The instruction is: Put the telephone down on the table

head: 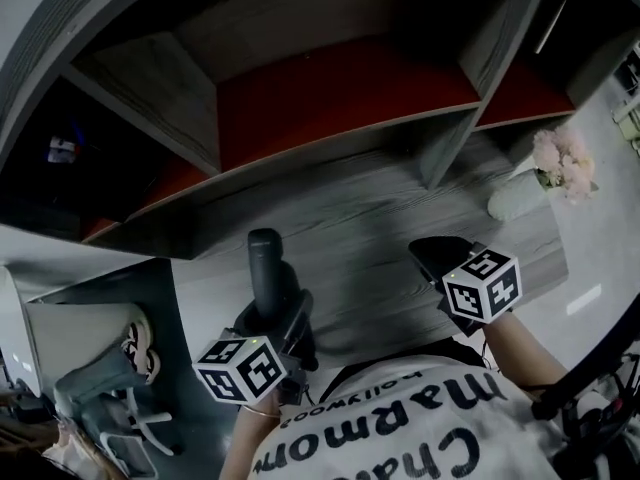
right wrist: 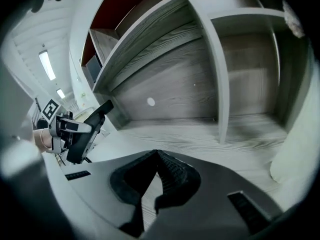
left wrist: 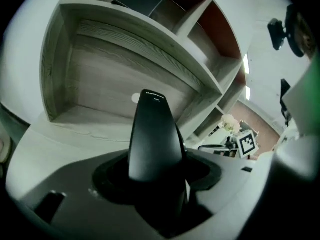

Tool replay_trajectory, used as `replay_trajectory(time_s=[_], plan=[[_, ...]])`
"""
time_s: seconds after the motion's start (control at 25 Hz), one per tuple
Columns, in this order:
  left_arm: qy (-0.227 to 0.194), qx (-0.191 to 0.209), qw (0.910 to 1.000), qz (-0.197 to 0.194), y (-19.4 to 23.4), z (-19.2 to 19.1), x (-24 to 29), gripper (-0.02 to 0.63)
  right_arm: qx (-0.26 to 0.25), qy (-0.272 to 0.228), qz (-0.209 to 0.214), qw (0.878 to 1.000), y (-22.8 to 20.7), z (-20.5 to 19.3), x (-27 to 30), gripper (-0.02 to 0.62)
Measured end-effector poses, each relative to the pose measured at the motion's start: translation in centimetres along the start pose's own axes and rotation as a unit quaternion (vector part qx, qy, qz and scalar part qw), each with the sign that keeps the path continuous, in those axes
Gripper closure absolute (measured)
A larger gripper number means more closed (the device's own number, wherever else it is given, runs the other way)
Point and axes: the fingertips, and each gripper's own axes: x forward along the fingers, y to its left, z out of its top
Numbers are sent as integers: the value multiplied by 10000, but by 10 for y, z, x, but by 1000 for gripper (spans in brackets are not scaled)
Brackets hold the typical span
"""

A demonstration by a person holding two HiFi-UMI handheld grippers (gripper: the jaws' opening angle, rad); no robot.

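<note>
The black telephone handset (head: 266, 268) stands upright above the grey wood-grain table (head: 370, 268), off its surface. My left gripper (head: 280, 318) is shut on its lower part. In the left gripper view the telephone (left wrist: 152, 134) rises between the jaws of my left gripper (left wrist: 160, 181) and hides their tips. The right gripper view shows the telephone (right wrist: 89, 129) at the far left, tilted in the left gripper. My right gripper (head: 435, 258) hovers over the table's right side. Nothing is between the jaws of my right gripper (right wrist: 157, 156), whose tips meet.
A shelf unit with red back panels (head: 330, 98) stands along the back of the table. A white vase (head: 515, 198) with pink flowers (head: 562, 158) sits at the right rear; the same vase (right wrist: 300, 149) is close on the right. A chair (head: 110, 378) stands lower left.
</note>
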Motion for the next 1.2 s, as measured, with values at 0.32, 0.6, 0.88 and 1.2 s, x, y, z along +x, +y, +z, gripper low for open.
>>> replay_trajectory(time_s=[0.32,0.6,0.88,1.2], plan=[[322,552,9972,-385,2,15,35,333,298,64,-569,9979,-15,-21,-28,589],[741,1270,9880,-476,10,28,73,333,556,31,-832,9950,-18,-39,-43,589],[1186,2110,9685,-583,18,40,107,333,671,-59,-1184,9907,-32,-45,-63,589],[1580,2978,9382,-786,27,51,148,333,607,94,-1533,9863,-48,-58,-77,589]])
